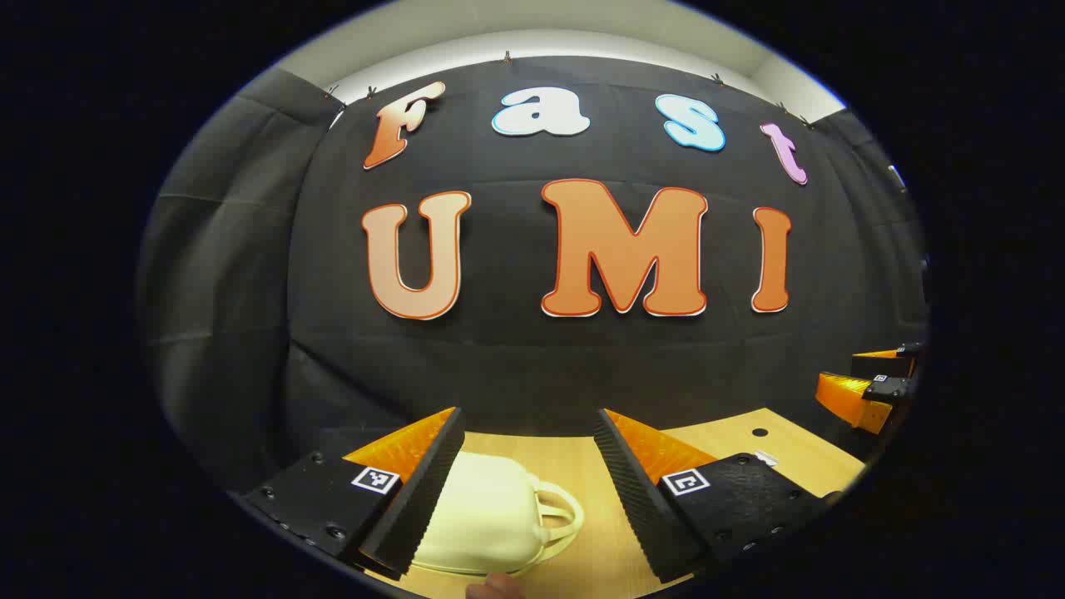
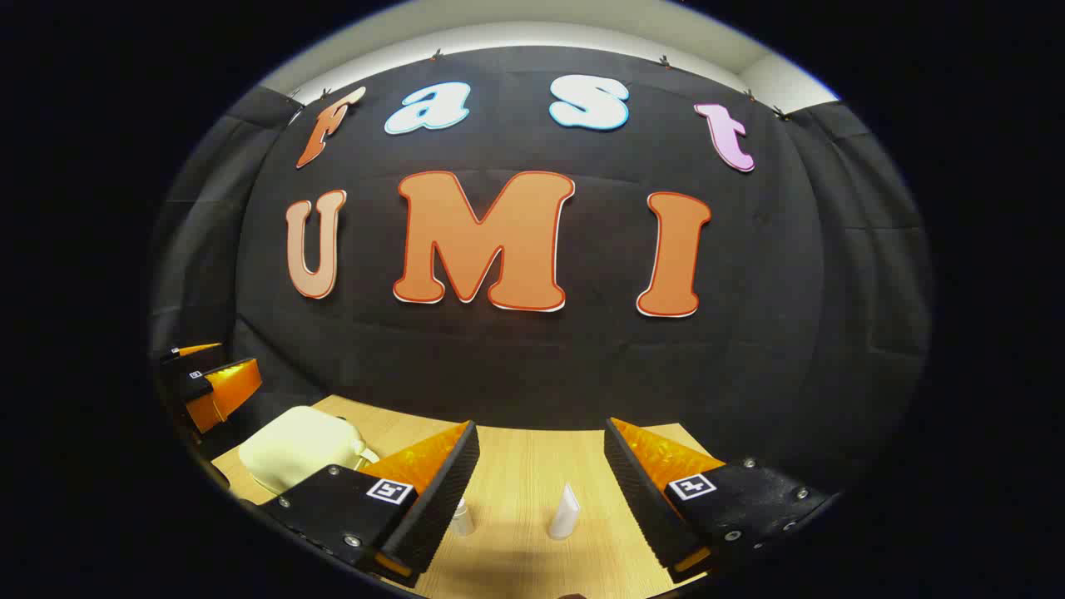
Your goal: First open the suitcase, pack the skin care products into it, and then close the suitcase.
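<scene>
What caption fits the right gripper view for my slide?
Open right gripper above two white skincare items on the table, closed suitcase left.

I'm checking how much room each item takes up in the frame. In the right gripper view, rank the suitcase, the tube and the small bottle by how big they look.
1. Suitcase, clearly largest.
2. Tube.
3. Small bottle, partly hidden behind a finger of the right gripper, so its rank against the tube is unsure.

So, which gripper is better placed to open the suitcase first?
Probably the left gripper: its open fingers already frame the closed cream suitcase on the table. The right gripper, also open, faces the two small skin care products instead.
</scene>
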The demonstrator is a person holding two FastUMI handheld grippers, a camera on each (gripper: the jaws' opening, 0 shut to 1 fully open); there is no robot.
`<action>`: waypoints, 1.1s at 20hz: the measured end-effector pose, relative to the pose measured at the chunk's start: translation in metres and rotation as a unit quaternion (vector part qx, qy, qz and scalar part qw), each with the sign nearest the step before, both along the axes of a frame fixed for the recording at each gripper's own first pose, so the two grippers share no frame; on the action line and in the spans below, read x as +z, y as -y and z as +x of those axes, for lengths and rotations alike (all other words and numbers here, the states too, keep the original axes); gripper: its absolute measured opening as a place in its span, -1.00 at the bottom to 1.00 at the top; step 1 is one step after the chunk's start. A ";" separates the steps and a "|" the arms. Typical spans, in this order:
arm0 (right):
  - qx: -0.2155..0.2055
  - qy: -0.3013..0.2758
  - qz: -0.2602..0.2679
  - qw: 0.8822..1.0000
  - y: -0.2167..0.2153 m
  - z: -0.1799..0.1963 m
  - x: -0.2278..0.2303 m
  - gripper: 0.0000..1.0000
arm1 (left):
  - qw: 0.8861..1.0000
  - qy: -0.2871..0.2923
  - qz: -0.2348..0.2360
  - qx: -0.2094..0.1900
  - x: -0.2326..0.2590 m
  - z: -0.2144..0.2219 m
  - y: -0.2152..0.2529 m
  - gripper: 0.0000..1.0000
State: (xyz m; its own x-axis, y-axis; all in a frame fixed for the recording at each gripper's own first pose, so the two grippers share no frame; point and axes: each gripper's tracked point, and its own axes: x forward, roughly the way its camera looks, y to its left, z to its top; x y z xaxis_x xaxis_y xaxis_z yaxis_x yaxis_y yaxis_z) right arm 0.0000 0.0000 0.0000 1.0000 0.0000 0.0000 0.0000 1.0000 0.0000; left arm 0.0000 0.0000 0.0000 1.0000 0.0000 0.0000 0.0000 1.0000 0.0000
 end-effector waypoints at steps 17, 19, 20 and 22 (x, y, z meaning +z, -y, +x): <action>-0.008 -0.006 0.011 1.000 0.006 -0.009 -0.005 0.92 | 1.000 -0.002 0.016 -0.021 0.002 -0.005 0.015 0.96; -0.007 -0.009 0.013 1.000 0.005 -0.008 -0.007 0.92 | 1.000 -0.005 0.023 -0.020 0.000 -0.002 0.015 0.96; -0.008 -0.011 0.012 1.000 0.006 -0.008 -0.009 0.92 | 0.999 -0.008 0.028 -0.019 -0.002 -0.001 0.015 0.96; -0.008 -0.016 0.010 1.000 0.006 -0.008 -0.013 0.92 | 0.999 -0.014 0.041 -0.018 -0.008 -0.001 0.014 0.96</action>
State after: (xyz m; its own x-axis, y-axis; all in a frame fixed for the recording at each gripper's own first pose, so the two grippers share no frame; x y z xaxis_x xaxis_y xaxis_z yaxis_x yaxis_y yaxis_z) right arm -0.0082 -0.0059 -0.0133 0.9994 -0.0155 -0.0318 0.0161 0.9997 0.0193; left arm -0.0008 -0.0140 -0.0080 0.9989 -0.0354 -0.0293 0.0376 0.9960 0.0805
